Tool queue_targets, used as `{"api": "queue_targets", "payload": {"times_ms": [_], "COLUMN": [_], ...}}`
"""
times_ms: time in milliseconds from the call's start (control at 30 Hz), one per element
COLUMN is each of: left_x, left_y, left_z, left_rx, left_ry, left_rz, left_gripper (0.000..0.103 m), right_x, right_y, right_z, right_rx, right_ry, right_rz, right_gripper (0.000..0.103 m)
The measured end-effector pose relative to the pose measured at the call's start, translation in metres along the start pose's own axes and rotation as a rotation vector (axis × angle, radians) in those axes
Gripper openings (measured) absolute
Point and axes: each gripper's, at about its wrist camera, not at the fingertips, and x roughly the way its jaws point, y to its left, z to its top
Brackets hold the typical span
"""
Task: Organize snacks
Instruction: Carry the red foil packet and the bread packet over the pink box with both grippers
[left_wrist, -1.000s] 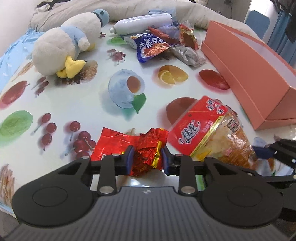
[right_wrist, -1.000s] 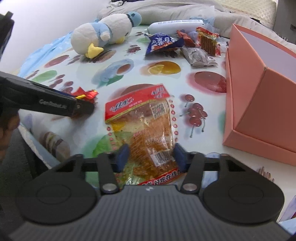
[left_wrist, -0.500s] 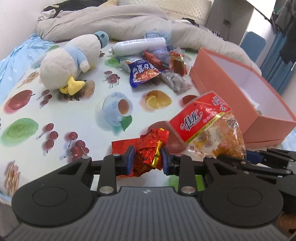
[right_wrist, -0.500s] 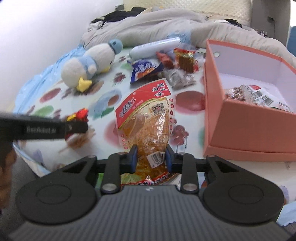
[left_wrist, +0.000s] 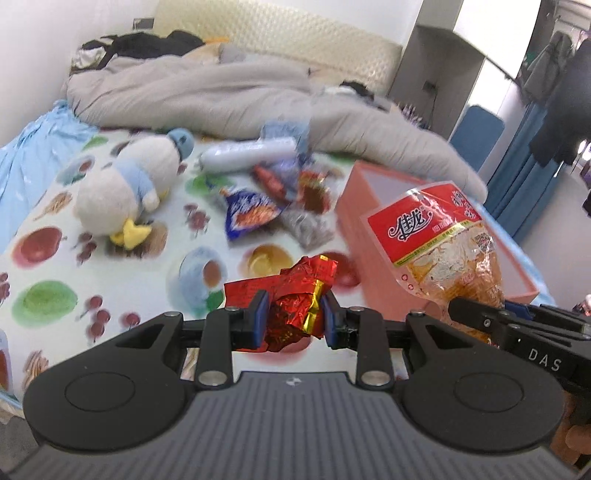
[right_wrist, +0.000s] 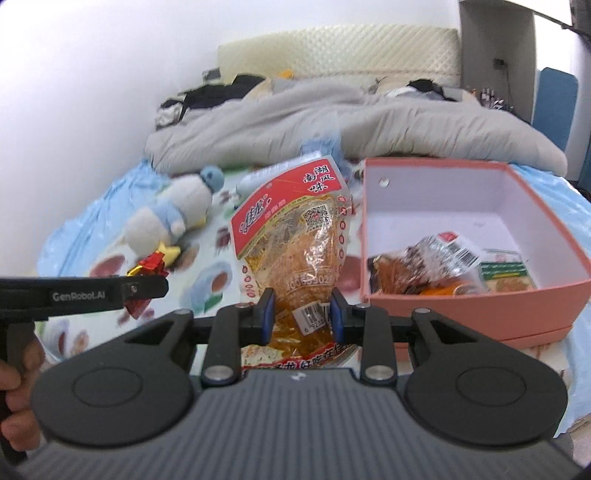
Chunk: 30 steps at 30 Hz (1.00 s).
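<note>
Red foil pack (left_wrist: 295, 295) sits pinched between the pads of the left gripper (left_wrist: 293, 319), jaws partly closed on it, pack held up off the cloth (left_wrist: 48, 254); right gripper (right_wrist: 301, 314) has its jaws clamped on the lower end of the orange bag (right_wrist: 295, 240), which stands up in front of it, also lifted clear. Its jaws have just been closing, and the bag is between them

Pink box (right_wrist: 476, 295) sits just right of the bag, open, with a few packs already inside at the near end (right_wrist: 436, 258), far end still bare. So some sorting done, two more items in the air, neither over the box yet as far as I can tell

Left to do: drop both into the box, then clear the pile at the back: blue pack (left_wrist: 251, 214), grey pack (left_wrist: 306, 229), red ones (left_wrist: 291, 181), white tube (left_wrist: 247, 155). Plush duck (left_wrist: 129, 184) lies on the cloth well left of the box, not a snack, probably stays

Roughly a third through, my guess
</note>
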Motion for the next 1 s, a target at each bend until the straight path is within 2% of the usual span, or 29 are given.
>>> {"api": "queue_targets", "payload": {"times_ms": [267,533,800,1000], "left_x": [-0.030,-0.037,-0.016,0.014], "left_y": [-0.044,-0.103,-0.150,-0.177], "left_z": [0.018,0.020,0.016,0.032], "left_rx": [0.039,0.113,0.156,0.173], "left_ry": [-0.057,-0.059,-0.019,0.009], "left_rz": [-0.098,-0.199,-0.230,-0.237], "left_gripper": [0.034,0.034,0.034,0.034], "right_x": [-0.045,-0.080,-0.080,-0.066], "right_y": [-0.017,-0.057,-0.098,-0.123], "right_z": [0.014,0.003,0.002,0.012], "right_rx": [0.034,0.118,0.173,0.187], "right_ry": [-0.084,-0.126,-0.111,-0.096], "right_rz": [-0.069,-0.167,-0.217,-0.219], "right_gripper": [0.033,0.033,0.033,0.033]}}
